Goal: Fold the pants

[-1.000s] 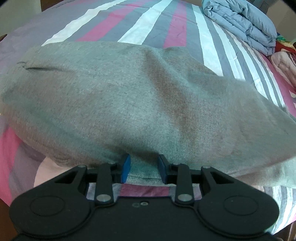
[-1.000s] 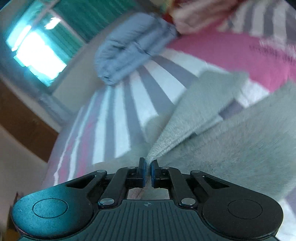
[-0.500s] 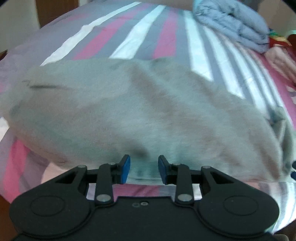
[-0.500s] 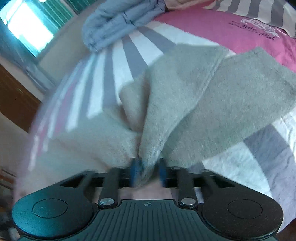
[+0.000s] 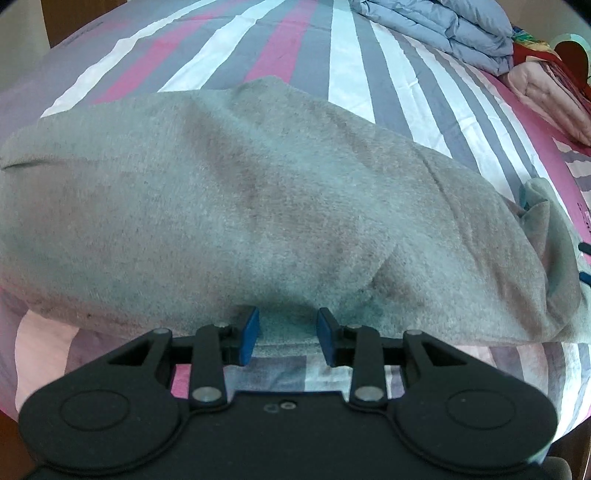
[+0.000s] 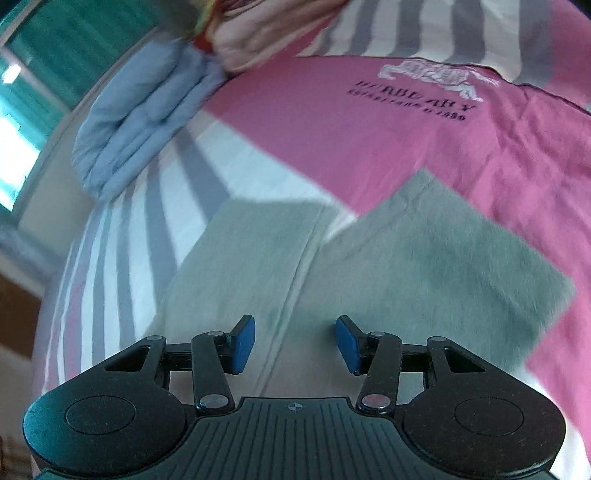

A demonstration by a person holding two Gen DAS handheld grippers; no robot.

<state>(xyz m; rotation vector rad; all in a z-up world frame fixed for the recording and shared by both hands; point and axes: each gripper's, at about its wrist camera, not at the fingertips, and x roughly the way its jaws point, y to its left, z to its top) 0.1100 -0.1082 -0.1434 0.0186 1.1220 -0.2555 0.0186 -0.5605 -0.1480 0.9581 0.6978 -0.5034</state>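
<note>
Low in the left wrist view, the left tool [image 5: 288, 334] sits spread at the near edge of the pants [image 5: 258, 221], its blue pads [image 5: 250, 332] either side of a strip of grey cloth without pinching it. Beyond the pads, the pants lie in a wide grey mound across the middle of the frame, on the striped bed [image 5: 343, 62]. One bunched end of the cloth rises at the right edge of the frame. Farther back, at the upper right, a folded blue quilt [image 5: 443, 29] rests on the bed, with a pink quilt [image 5: 546, 88] just beside it.

Low in the right wrist view, the right tool [image 6: 295, 341] is spread wide, pads [image 6: 243, 341] apart and holding nothing. A pale seam of the pants [image 6: 258, 266] runs up between the pads. Past it, two grey flaps lie flat on the bed [image 6: 184, 192], a narrow wedge of sheet between them. Behind the flaps, a pink panel [image 6: 332, 129] with dark lettering fills the upper right. At the upper left, blurred, lies the blue quilt [image 6: 136, 125], against a teal window [image 6: 44, 55].
</note>
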